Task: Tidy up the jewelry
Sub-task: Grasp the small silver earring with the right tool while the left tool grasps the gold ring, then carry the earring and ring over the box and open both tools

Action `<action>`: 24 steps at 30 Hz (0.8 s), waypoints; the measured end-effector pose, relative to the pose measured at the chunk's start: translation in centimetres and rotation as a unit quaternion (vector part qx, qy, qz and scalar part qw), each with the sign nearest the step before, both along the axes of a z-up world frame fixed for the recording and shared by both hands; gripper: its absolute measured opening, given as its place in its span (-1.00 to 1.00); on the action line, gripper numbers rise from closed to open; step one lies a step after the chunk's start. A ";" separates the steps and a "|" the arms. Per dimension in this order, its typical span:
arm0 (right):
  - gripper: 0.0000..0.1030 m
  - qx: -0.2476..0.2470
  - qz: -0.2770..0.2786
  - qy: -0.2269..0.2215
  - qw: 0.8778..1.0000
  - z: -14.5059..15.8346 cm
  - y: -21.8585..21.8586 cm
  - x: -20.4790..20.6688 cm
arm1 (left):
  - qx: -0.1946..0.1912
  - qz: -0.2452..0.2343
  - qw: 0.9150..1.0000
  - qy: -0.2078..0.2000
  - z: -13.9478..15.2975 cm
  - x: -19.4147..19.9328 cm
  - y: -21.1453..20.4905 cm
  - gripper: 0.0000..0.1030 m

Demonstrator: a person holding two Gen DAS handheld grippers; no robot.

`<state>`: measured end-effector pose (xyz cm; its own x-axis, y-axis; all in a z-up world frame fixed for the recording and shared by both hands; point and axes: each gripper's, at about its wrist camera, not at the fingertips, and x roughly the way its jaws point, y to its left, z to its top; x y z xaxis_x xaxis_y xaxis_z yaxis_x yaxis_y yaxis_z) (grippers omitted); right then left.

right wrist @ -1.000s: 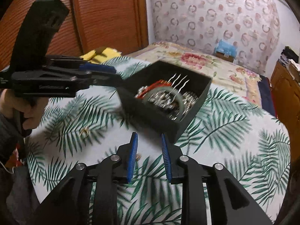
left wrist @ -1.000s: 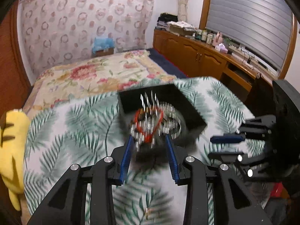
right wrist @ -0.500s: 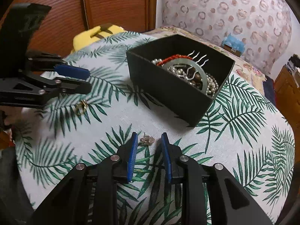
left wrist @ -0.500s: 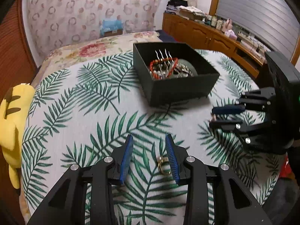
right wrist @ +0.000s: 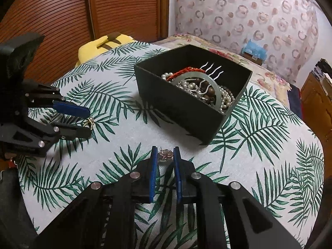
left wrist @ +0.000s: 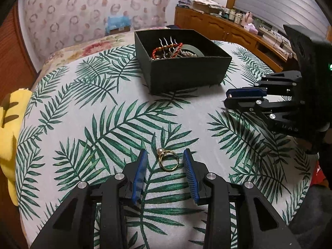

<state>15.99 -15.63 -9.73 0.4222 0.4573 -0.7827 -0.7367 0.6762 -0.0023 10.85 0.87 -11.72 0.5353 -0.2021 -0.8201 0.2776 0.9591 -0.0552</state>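
A gold ring with a pearl (left wrist: 168, 161) lies on the palm-leaf cloth between the fingers of my left gripper (left wrist: 165, 151), which is open and not touching it. A small pink flower earring (right wrist: 165, 155) lies on the cloth between the blue pads of my right gripper (right wrist: 165, 149). These jaws are closing and stand a hair from its sides. The black box (left wrist: 186, 72) (right wrist: 176, 108) behind holds a red cord bracelet (right wrist: 182, 71), a pale green bangle (right wrist: 217, 95), pearls and a silver comb. Each gripper also shows from the side in the other's view: the right gripper (left wrist: 227, 99), the left gripper (right wrist: 89, 121).
The round table (left wrist: 83, 114) ends close behind both grippers. A yellow plush toy (left wrist: 8, 134) (right wrist: 103, 43) sits off its left edge. Behind are a floral bed (left wrist: 83, 47), a wooden cabinet (left wrist: 217, 27) with clutter, and slatted wooden doors (right wrist: 62, 10).
My left gripper came away from over the box and sank to the cloth, so the ring now lies between its fingers. My right gripper lowered around the earring and its jaws narrowed.
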 end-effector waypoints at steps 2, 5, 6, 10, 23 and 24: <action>-0.67 0.002 0.000 0.000 1.000 0.1 0.0 -0.1 | 0.010 -0.003 1.000 -0.005 -0.1 -0.1 -0.3 -0.34; -0.67 0.005 -0.001 -0.002 1.000 0.3 -0.1 -0.1 | 0.031 -0.008 0.999 -0.018 -0.1 -0.3 -0.7 -0.60; -0.67 0.006 -0.001 -0.002 1.000 0.4 -0.1 0.0 | 0.029 -0.009 0.999 -0.019 -0.1 -0.3 -0.7 -0.59; -0.67 0.009 -0.002 -0.003 1.000 0.6 -0.2 0.1 | 0.023 -0.001 1.000 -0.018 0.0 -0.1 -0.3 -0.60; -0.67 0.054 -0.010 -0.047 0.997 4.9 -0.4 2.4 | -0.020 0.013 0.997 -0.079 4.7 2.6 -0.3 -0.59; -0.67 0.058 -0.013 -0.048 0.997 5.2 -0.4 2.9 | -0.021 0.012 0.996 -0.087 5.2 2.9 -0.6 -0.59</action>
<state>18.85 -16.05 -4.55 0.5058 0.5313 -0.6797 -0.7195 0.6945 0.0074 13.76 0.31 -6.47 0.6738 -0.2193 -0.7056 0.2628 0.9636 -0.0486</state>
